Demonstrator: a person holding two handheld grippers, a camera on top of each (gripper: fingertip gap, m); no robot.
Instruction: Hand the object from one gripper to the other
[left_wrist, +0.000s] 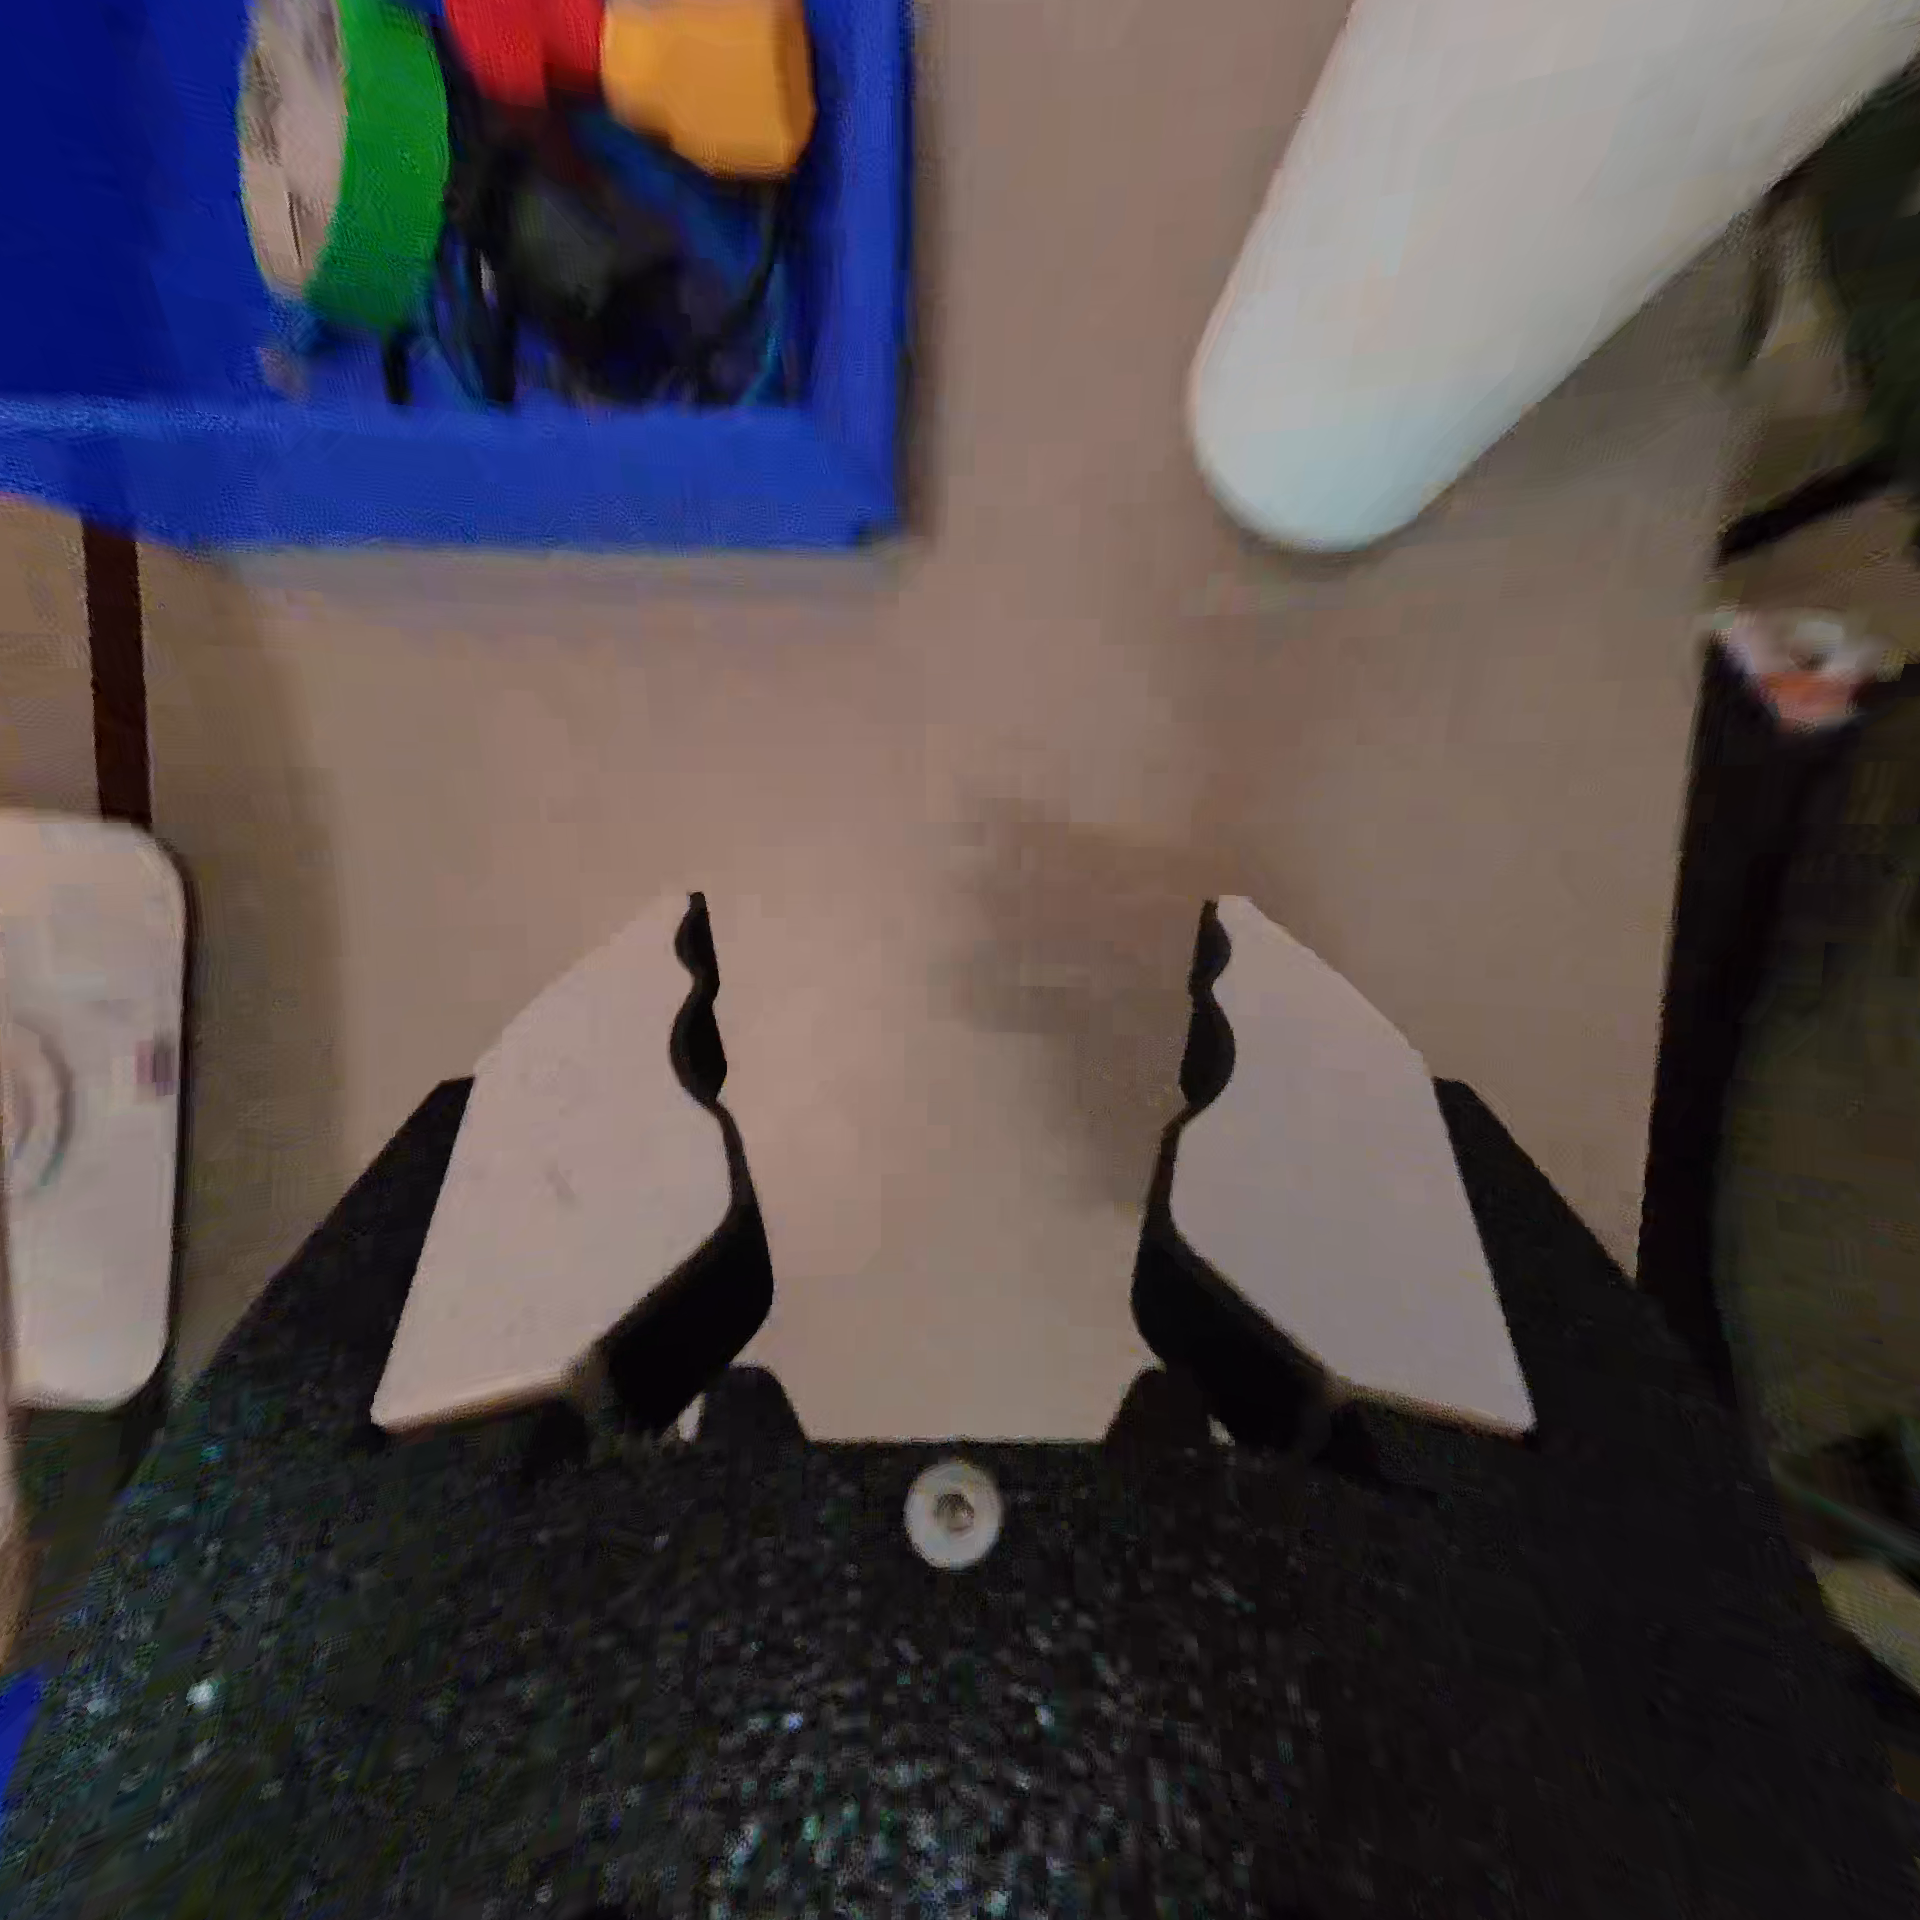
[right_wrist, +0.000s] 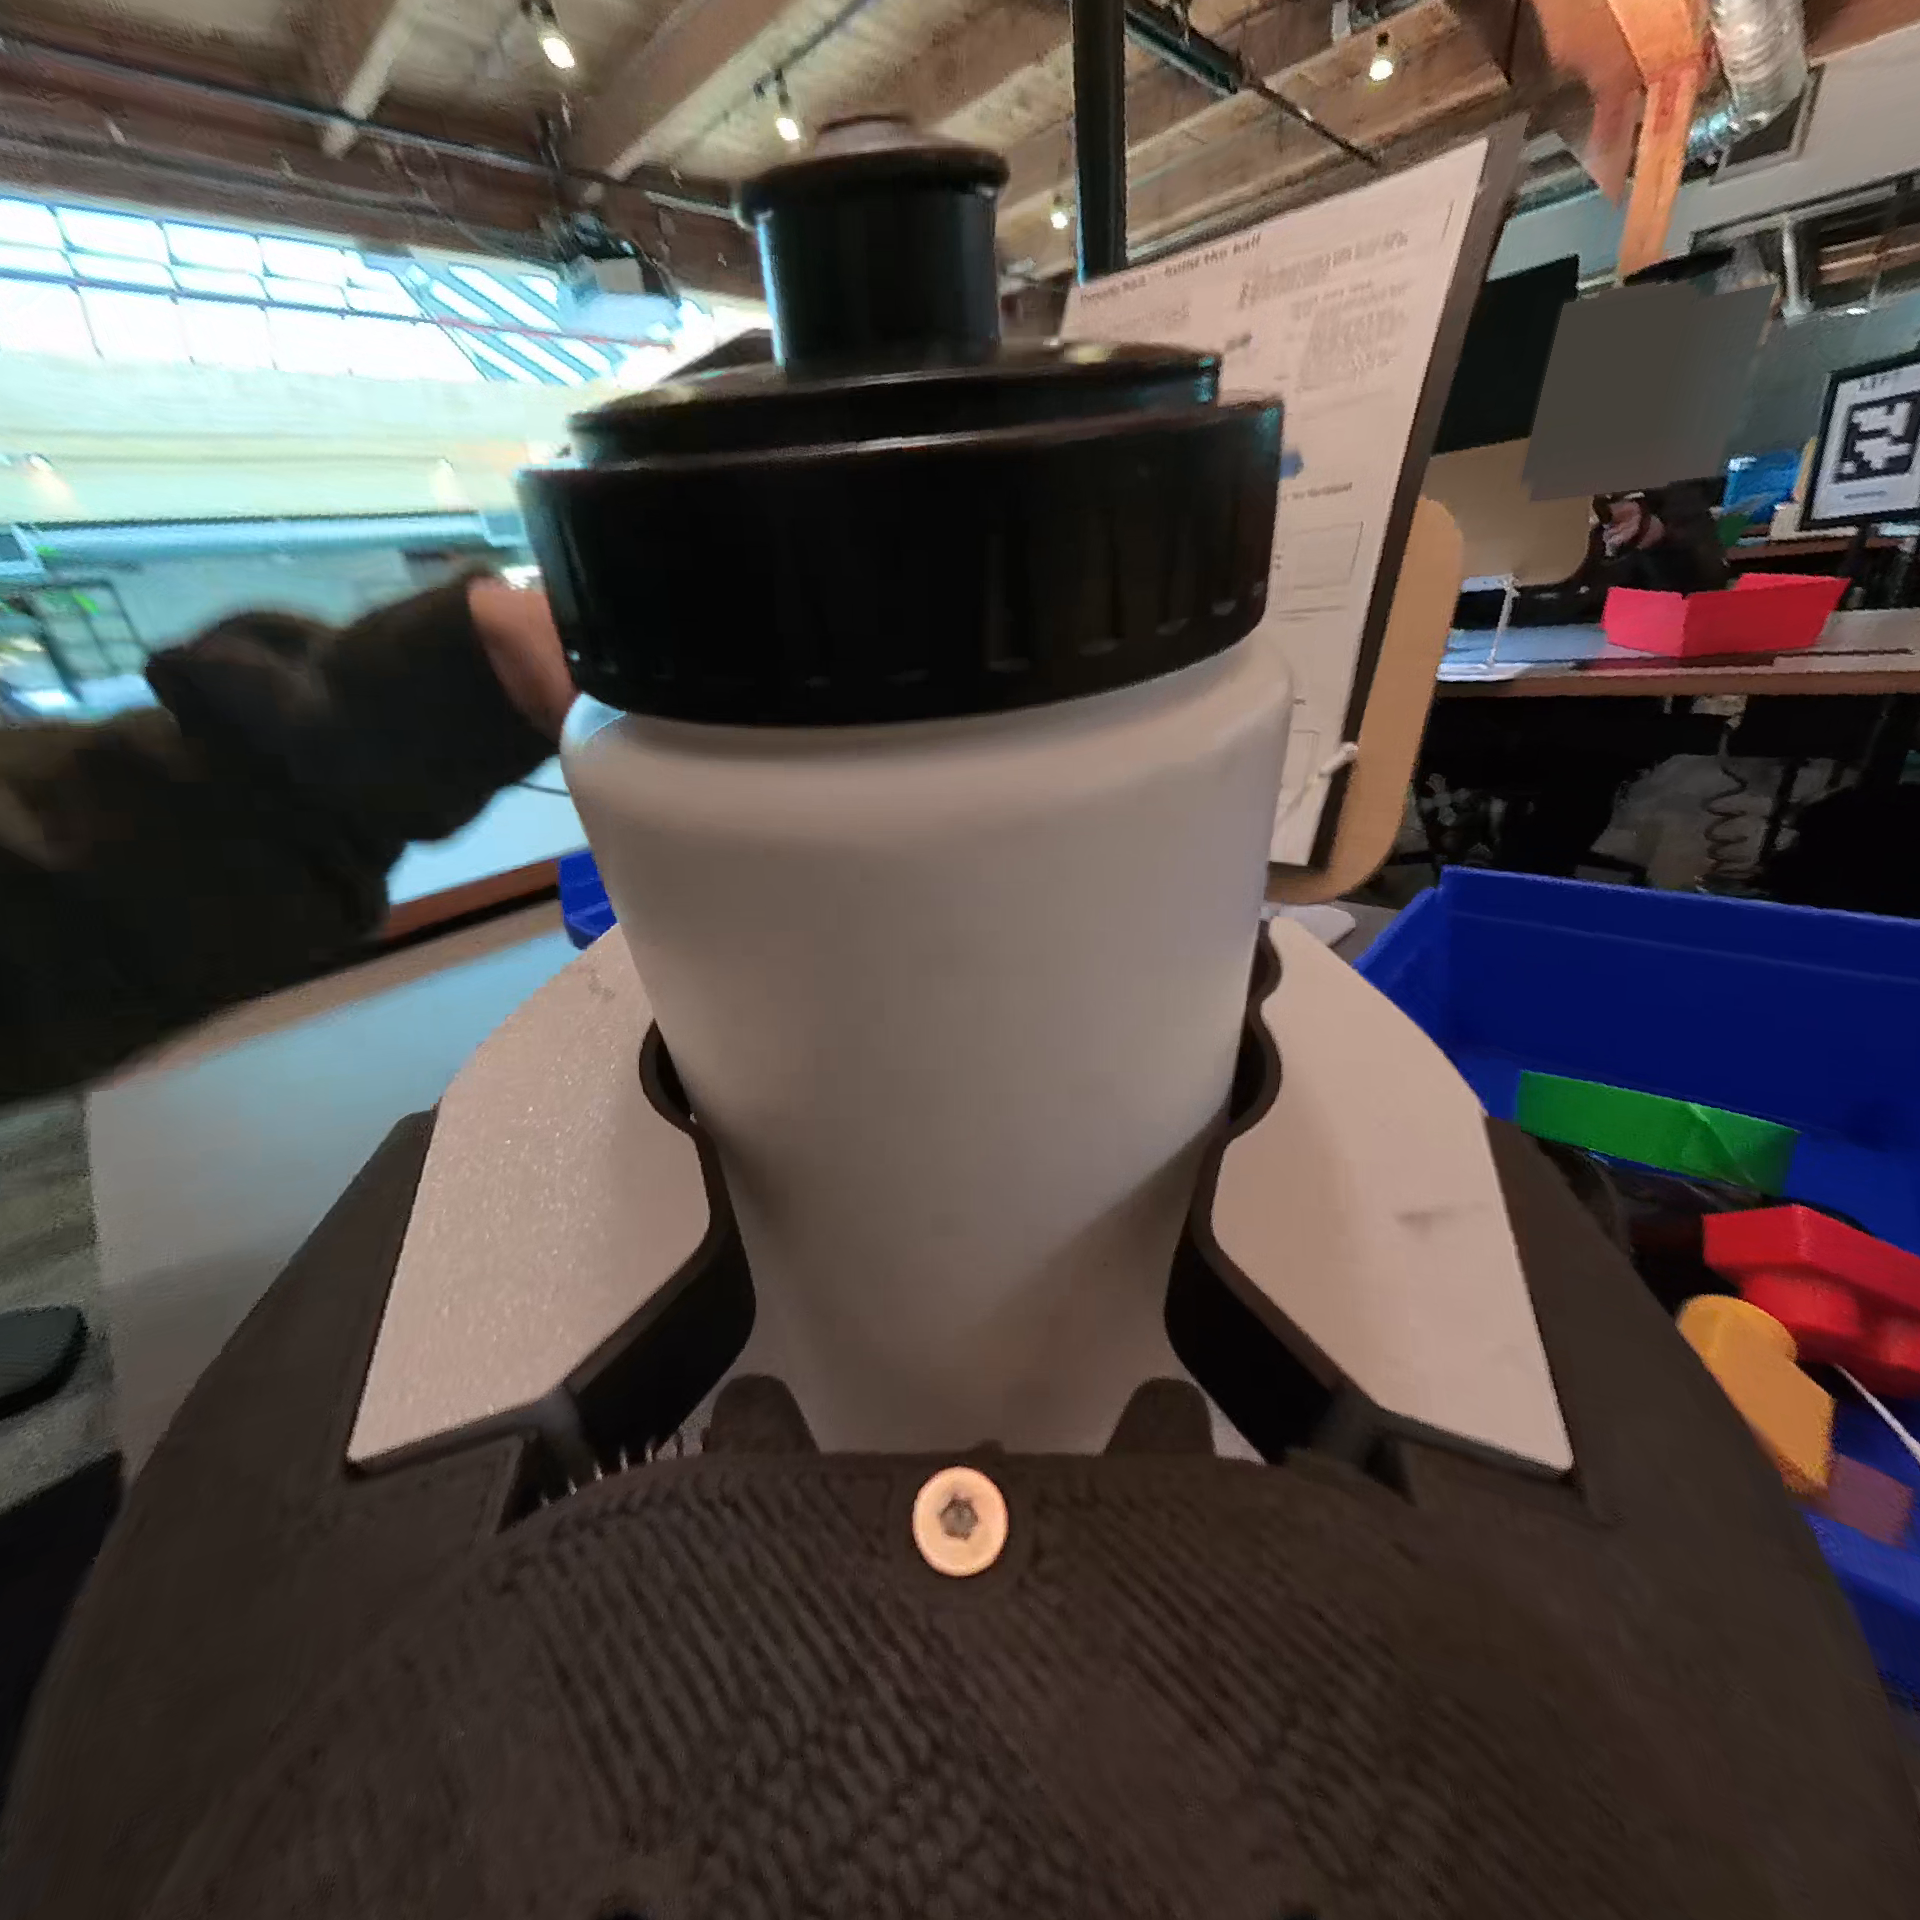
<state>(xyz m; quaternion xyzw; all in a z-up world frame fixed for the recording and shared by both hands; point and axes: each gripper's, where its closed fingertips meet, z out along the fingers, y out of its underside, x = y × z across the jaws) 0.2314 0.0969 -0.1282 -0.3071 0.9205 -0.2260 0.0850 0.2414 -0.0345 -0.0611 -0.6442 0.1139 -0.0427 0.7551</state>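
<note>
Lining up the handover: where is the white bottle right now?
The white bottle stands upright, clamped in the right tongs. In the left wrist view it shows upper right, beyond the open left tongs.

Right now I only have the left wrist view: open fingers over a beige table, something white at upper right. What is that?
Observer: A white plastic bottle with a ribbed black screw cap, shut in the right gripper.
Reviewer: Gripped where?
Observer: Low on its body; the cap stands above the fingers.
Reviewer: Has the left gripper touched it?
Observer: No. The left gripper is open and empty, apart from the bottle.
</note>
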